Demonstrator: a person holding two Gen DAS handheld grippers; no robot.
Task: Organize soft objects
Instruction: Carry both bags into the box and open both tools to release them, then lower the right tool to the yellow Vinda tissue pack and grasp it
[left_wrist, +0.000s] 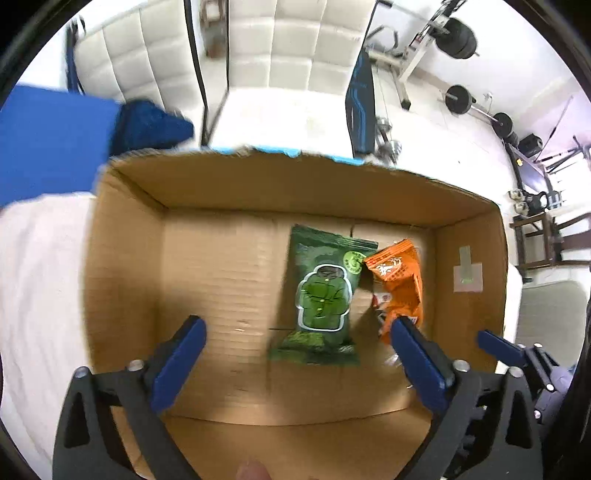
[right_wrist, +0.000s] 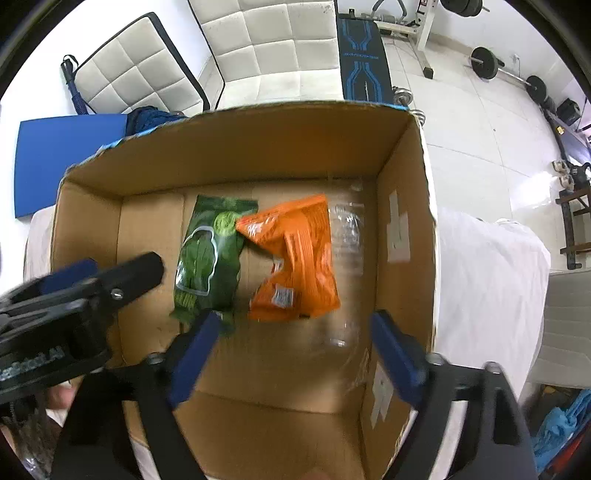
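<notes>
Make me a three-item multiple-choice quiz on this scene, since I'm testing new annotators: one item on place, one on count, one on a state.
1. Where does the green packet lie?
A. inside the cardboard box
B. on the floor
C. on the white chair

2. How many coloured snack packets are in the box?
A. one
B. two
C. four

3. How does the left gripper stand?
A. shut on a packet
B. open, holding nothing
C. shut on nothing

Answers: 1 A, it rests on the box floor; 2 B, green plus the orange packet; 3 B, its fingers stand wide apart.
</notes>
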